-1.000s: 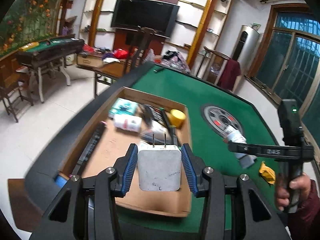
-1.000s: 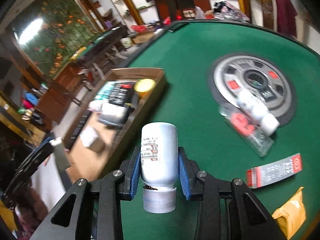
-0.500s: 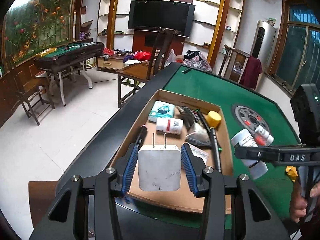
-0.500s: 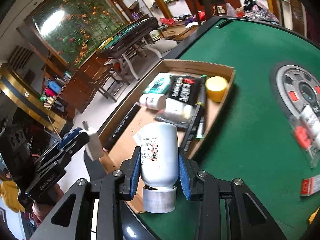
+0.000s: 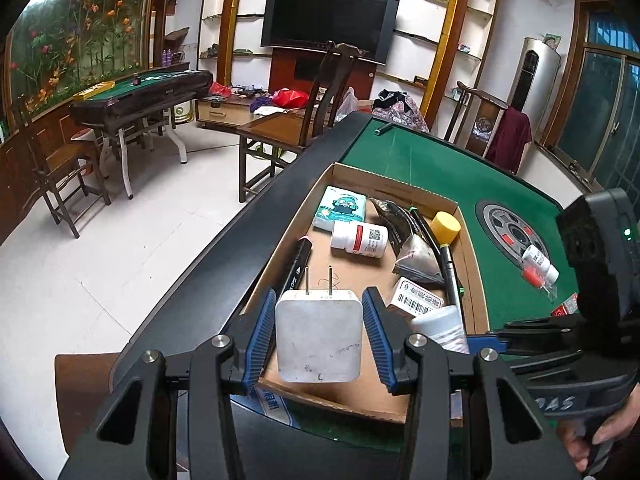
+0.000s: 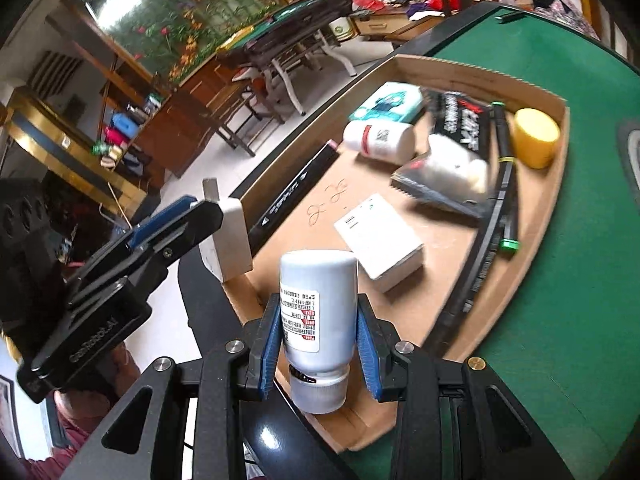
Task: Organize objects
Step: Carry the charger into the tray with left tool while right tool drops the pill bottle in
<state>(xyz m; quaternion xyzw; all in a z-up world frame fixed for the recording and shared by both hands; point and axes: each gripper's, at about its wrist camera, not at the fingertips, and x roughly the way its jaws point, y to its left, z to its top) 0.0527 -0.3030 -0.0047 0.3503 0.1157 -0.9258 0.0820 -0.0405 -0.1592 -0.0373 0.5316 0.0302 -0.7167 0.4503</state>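
My left gripper (image 5: 319, 338) is shut on a white plug adapter (image 5: 319, 336), prongs pointing forward, held over the near left corner of the cardboard box (image 5: 362, 394). It also shows in the right wrist view (image 6: 230, 240). My right gripper (image 6: 318, 338) is shut on a white pill bottle (image 6: 316, 300), cap toward me, held over the near end of the box (image 6: 554, 216). The bottle's end shows in the left wrist view (image 5: 440, 328). The box holds a tissue pack (image 5: 340, 208), another pill bottle (image 5: 360, 238), a small white carton (image 6: 380, 236), pens and a yellow cap (image 6: 534, 138).
The box sits on a green felt table (image 5: 424, 168) with a black rim. A round centre panel (image 5: 512, 236) carries a small bottle in a plastic bag (image 5: 538, 266). A wooden chair (image 5: 296, 120) stands past the table's far left edge.
Both grippers moved left and nearer the box. The right gripper carried the pill bottle from above the green felt to above the box's near end. Both grips are unchanged.
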